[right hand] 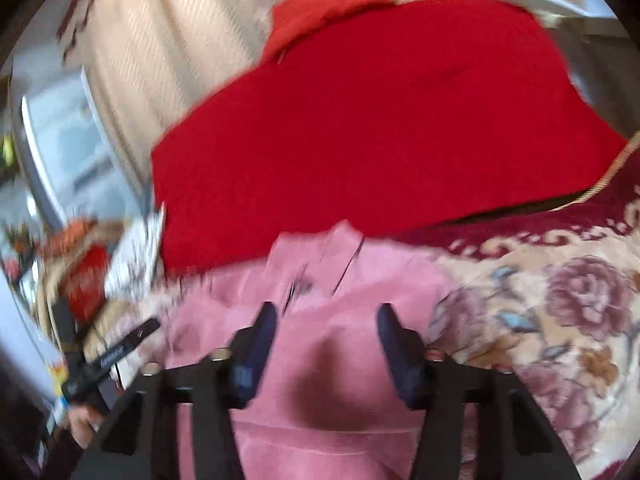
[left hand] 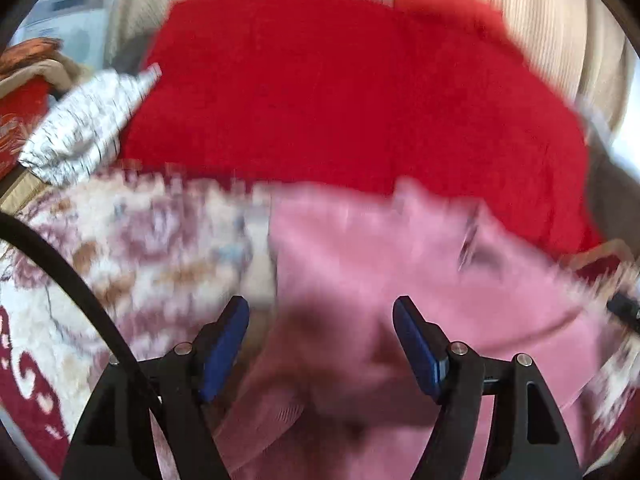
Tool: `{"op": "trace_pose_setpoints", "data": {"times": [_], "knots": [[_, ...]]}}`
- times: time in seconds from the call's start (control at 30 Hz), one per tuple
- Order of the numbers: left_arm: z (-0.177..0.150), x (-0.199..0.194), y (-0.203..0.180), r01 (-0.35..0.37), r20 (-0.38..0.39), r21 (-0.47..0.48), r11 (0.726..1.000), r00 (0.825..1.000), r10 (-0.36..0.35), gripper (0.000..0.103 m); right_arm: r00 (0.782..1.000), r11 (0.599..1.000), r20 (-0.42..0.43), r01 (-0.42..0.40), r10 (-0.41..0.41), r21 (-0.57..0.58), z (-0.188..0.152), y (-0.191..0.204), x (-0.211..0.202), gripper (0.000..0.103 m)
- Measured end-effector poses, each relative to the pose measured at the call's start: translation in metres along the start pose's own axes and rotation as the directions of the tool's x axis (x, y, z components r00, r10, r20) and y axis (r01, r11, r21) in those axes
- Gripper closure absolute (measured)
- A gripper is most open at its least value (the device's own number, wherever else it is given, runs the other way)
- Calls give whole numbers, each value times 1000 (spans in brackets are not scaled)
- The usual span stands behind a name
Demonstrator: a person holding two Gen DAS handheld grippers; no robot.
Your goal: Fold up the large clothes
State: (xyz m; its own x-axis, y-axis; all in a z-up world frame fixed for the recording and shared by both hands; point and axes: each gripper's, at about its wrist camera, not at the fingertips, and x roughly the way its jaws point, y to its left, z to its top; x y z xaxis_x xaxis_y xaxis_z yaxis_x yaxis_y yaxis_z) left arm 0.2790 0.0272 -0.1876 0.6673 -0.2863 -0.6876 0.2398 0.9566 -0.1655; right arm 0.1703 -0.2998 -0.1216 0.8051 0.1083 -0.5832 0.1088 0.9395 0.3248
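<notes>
A pink garment (left hand: 380,264) lies spread on a floral carpet (left hand: 132,240), in front of a red-covered sofa seat (left hand: 340,88). My left gripper (left hand: 320,316) is open above the garment's left part, with nothing between its blue pads. In the right wrist view the same pink garment (right hand: 340,360) fills the lower middle, its collar toward the red seat (right hand: 380,120). My right gripper (right hand: 327,324) is open above the garment, empty. The left gripper (right hand: 108,356) shows at the lower left of the right wrist view. Both views are blurred by motion.
A white speckled garment (left hand: 84,120) hangs off the sofa's left end. A beige ribbed sofa back (left hand: 540,20) rises behind the seat. The floral carpet (right hand: 560,320) extends to the right. Cluttered items (right hand: 80,280) sit at the left.
</notes>
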Motion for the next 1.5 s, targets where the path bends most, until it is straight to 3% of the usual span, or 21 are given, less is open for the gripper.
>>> {"op": "trace_pose_setpoints", "data": {"times": [0.07,0.13,0.27,0.4,0.57,0.6,0.63,0.7,0.77,0.83,0.97,1.1,1.2,1.27,1.37,1.43,1.5], "knots": [[-10,17,0,-5,-118,40,999,993,10,45,990,999,-134,27,-33,-48,-13,10,29,64],[-17,14,-2,-15,-138,108,994,990,30,46,958,998,-285,24,-40,-63,-34,14,51,63],[-32,3,-7,-24,-153,235,972,986,62,50,951,971,-292,25,-96,-240,-63,36,34,63],[-31,-4,1,-12,-143,198,980,989,41,50,937,978,-341,-3,-70,-208,-54,29,31,64],[-12,-21,3,-11,-10,132,991,1000,13,51,981,995,-191,-3,-16,-96,-24,11,14,56],[-9,-25,4,-11,18,119,993,1000,9,51,978,995,-209,1,-23,-102,-23,11,20,56],[-7,-25,4,-16,31,109,994,999,13,51,959,993,-280,6,-38,-114,-25,11,36,59],[-6,-14,4,-54,1,108,993,999,54,51,930,993,-362,26,-65,-113,-33,7,63,60],[-7,5,8,-89,-70,107,990,993,97,50,944,989,-318,44,-88,-140,-31,9,69,60],[-7,18,13,-95,-119,75,993,987,104,49,943,986,-313,72,-117,-150,-24,12,77,60],[-1,24,18,-127,-105,47,991,986,131,48,944,973,-277,126,-178,-194,-14,13,99,61],[-4,21,13,-157,-90,64,986,983,162,50,951,979,-259,132,-169,-155,-8,5,107,61],[-4,8,13,-128,-51,62,990,990,131,50,961,985,-238,116,-144,-125,-5,4,87,60],[-3,-2,16,-104,-9,58,993,994,105,50,976,994,-200,69,-84,-82,-6,5,65,60],[-5,-15,18,-71,34,70,995,997,68,50,989,994,-148,12,-28,-108,-15,15,35,60],[-11,-8,15,-39,-20,101,994,999,42,50,982,987,-182,16,-45,-157,-27,24,38,60],[-20,8,13,-63,-102,143,988,992,78,50,961,983,-263,38,-84,-178,-41,23,54,59]]}}
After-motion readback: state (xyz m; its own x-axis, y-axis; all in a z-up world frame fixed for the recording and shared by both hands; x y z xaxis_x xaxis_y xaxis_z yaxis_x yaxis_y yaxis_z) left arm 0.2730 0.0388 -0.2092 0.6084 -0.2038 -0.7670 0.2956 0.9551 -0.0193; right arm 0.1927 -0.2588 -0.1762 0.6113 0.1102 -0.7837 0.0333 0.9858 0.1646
